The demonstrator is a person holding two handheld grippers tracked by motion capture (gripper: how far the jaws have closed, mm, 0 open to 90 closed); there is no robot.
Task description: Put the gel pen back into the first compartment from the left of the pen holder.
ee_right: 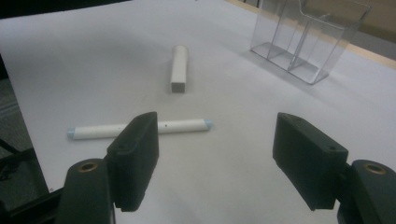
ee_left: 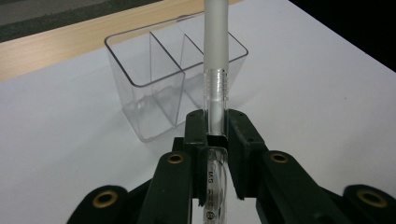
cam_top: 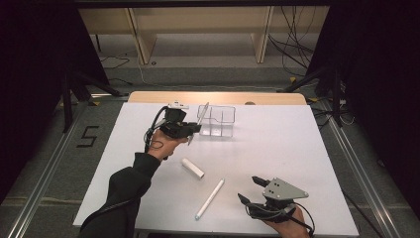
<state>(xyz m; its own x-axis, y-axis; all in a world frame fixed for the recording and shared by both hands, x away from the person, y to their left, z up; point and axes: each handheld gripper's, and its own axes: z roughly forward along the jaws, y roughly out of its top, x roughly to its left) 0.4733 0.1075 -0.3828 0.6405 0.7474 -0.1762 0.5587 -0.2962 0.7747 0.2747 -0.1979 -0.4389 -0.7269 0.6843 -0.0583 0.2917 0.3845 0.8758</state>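
**Left gripper has a pen, right one is empty over the table**

So the left gripper is pinching a slim pen with a clear plastic barrel and a frosted white cap, its black jaws pressed tight on the see-through part. In the left gripper view you can read tiny print on the barrel and see ridges where the cap meets it. The pen points up and away from the jaws, and from the high view it sits tilted at the left edge of the clear plastic organiser box, capped end above the rim. I can't tell whether it touches the box.

The box is a glossy transparent acrylic thing with rounded corners and thin divider walls making three compartments, all of them bare as far as I can see. It stands near the far edge of the matte white table top, which has a light wood strip along the back.

The right gripper hovers at the near edge with its chunky black jaws spread wide and nothing between them.

Count on the table: one long white pen with pale blue ends lying flat just beyond the right jaws, and one short white stubby tube with a squared end between it and the box. So three stick-like things, one box, two grippers.
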